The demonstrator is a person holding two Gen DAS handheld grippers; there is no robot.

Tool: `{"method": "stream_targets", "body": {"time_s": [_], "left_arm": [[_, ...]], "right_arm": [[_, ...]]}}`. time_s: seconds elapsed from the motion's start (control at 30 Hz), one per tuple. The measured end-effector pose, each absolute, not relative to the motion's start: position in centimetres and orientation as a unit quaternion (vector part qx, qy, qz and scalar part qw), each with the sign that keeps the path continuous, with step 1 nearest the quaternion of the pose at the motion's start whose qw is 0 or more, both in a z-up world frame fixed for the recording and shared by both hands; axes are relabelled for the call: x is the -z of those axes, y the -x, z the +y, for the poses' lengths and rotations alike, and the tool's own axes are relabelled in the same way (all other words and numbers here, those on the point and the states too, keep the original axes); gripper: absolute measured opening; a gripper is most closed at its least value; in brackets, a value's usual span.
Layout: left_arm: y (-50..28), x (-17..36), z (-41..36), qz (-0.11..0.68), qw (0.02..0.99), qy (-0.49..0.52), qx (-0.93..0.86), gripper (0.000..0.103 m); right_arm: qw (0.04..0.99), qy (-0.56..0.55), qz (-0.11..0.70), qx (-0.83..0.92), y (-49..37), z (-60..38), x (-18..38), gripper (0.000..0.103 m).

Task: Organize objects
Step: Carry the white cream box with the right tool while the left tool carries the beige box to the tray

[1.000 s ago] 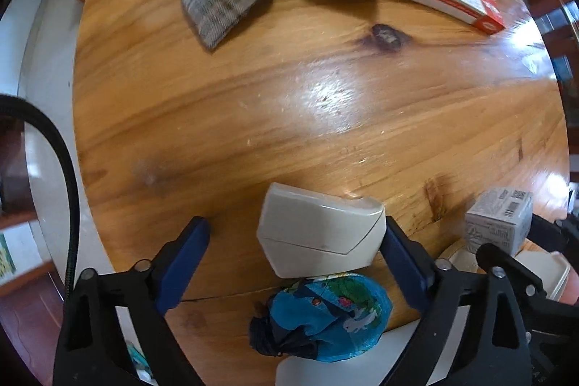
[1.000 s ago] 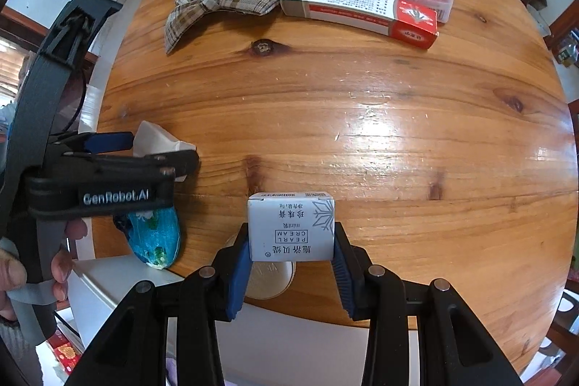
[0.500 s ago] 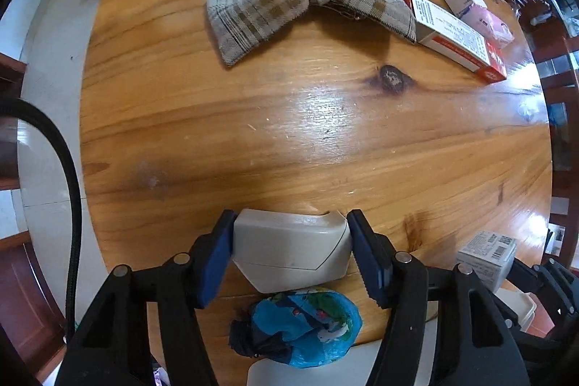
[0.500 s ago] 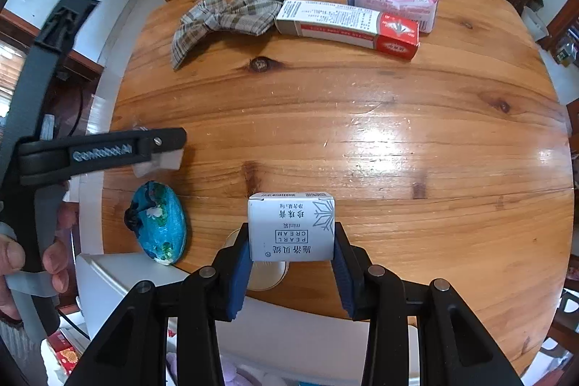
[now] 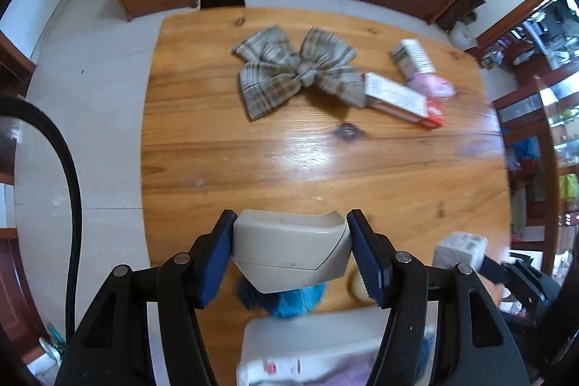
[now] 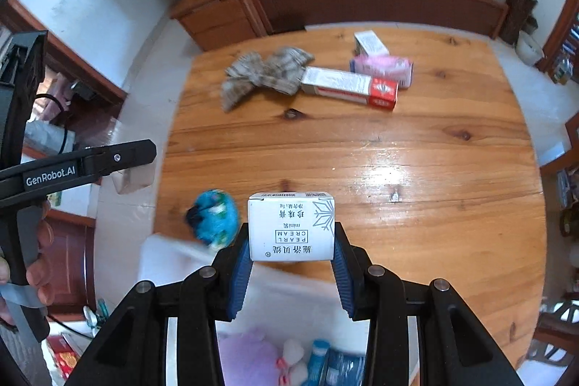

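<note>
Wooden table [image 5: 202,169] blurred — left tongs [image 5: 291,252] pinch beige case [image 5: 289,250], right tongs [image 6: 291,243] cream box [image 6: 291,227].

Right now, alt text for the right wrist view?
The right claw is shut on a small white cream box, held above the near edge of a wooden table. A blue pouch lies by that edge; a plaid bow, a red-and-white box and a pink pack lie at the far side.
</note>
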State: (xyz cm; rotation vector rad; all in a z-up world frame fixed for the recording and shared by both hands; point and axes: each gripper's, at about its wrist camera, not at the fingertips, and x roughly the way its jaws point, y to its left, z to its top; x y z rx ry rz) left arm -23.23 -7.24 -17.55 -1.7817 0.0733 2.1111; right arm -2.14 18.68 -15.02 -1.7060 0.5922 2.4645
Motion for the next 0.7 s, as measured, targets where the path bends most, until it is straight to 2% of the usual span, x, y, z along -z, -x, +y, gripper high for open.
{"method": "stream_targets", "body": {"time_s": [0.1, 0.33, 0.5, 0.7], "left_arm": [[23.4, 14.7, -5.8, 0.023, 0.192, 0.625, -0.756, 0.066], [16.2, 8.2, -7.0, 0.027, 0.219, 0.589, -0.777, 0.066], [11.3, 6.0, -6.7, 0.034, 0.238, 0.577, -0.781, 0.066], [7.1, 6.3, -6.1, 0.033, 0.243, 0.582, -0.775, 0.066]], "right_arm": [[0.037, 0.541, 0.179, -0.821, 0.0, 17.6, 12.1, 0.041], [0.013, 0.526, 0.169, -0.834, -6.0, 15.0, 8.9, 0.041], [0.004, 0.540, 0.168, -0.825, -9.7, 13.6, 10.3, 0.041], [0.011, 0.560, 0.175, -0.809, -12.0, 13.0, 13.2, 0.041]]}}
